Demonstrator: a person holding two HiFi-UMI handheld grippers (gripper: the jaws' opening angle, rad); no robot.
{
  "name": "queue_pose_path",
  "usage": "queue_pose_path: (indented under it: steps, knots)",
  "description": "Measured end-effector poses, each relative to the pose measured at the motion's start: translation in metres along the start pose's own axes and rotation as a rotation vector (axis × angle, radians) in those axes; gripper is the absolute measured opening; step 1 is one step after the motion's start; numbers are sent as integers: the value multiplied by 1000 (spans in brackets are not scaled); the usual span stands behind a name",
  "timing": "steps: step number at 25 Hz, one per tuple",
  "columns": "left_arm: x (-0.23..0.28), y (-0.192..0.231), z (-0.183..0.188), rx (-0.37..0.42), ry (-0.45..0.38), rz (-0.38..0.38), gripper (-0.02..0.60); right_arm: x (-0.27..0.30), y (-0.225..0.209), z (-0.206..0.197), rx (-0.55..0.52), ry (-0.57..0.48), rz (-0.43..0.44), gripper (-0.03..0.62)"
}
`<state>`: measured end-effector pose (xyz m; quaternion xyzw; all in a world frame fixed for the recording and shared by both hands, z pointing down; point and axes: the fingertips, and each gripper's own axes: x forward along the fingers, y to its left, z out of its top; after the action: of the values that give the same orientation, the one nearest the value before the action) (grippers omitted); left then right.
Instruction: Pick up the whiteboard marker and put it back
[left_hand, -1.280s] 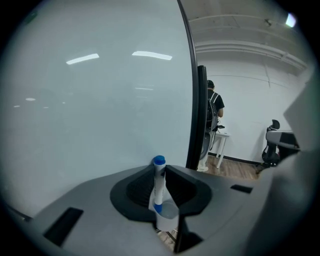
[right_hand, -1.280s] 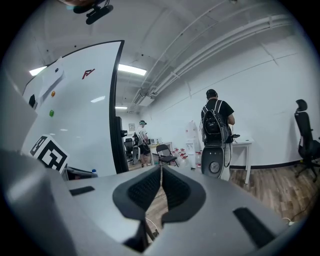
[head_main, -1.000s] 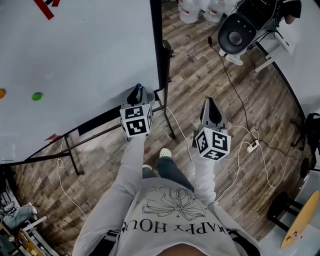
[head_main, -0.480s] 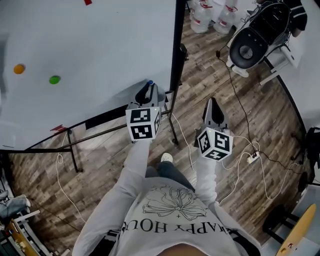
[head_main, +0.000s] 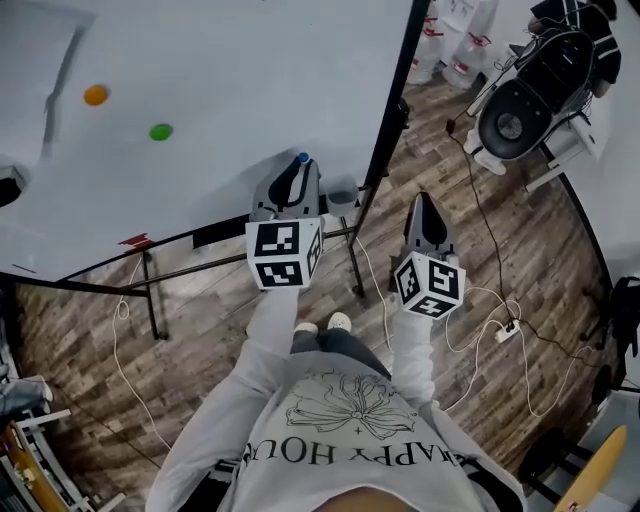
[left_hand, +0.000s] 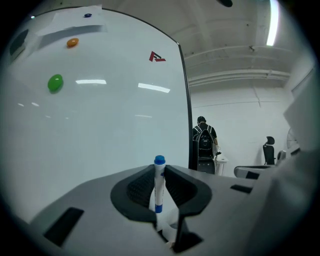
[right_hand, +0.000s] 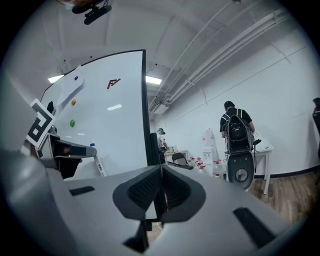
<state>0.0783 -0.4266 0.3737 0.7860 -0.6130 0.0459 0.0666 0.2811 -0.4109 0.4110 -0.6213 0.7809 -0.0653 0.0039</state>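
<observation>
Squarely between the pressed-in jaws of the left tongs (left_hand: 159, 189) stands the whiteboard marker (left_hand: 159, 172): a slim white barrel, blue cap on top, blue band lower down, held upright near the whiteboard (left_hand: 100, 125)'s lower right corner. The right tongs (right_hand: 160, 192), off that board's right edge, are closed on nothing.

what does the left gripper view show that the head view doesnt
Left gripper view only: the left tool shut on the marker with its white barrel showing, and a red logo high on the whiteboard. Head view only: the wood floor, a white cable and the board's stand. Both: the marker's blue cap, the green magnet and orange magnet.
</observation>
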Motion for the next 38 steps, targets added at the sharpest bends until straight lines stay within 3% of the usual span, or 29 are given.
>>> queue_pose_path:
  steps: [8, 16, 19, 27, 38]
  knots:
    - [-32, 50, -6, 45, 39, 56, 63, 5, 56, 6, -1, -9, 47, 9]
    - [-40, 88, -49, 129, 160, 87, 63, 15, 88, -5, -10, 18, 61, 9]
    - [-38, 97, -72, 214, 237, 110, 63, 17, 91, -10, -10, 32, 55, 9]
    - [-26, 111, -129, 545, 426, 178, 63, 17, 86, -23, -11, 58, 28, 9]
    - [-3, 95, -195, 765, 596, 172, 63, 12, 60, -31, -12, 80, -27, 9]
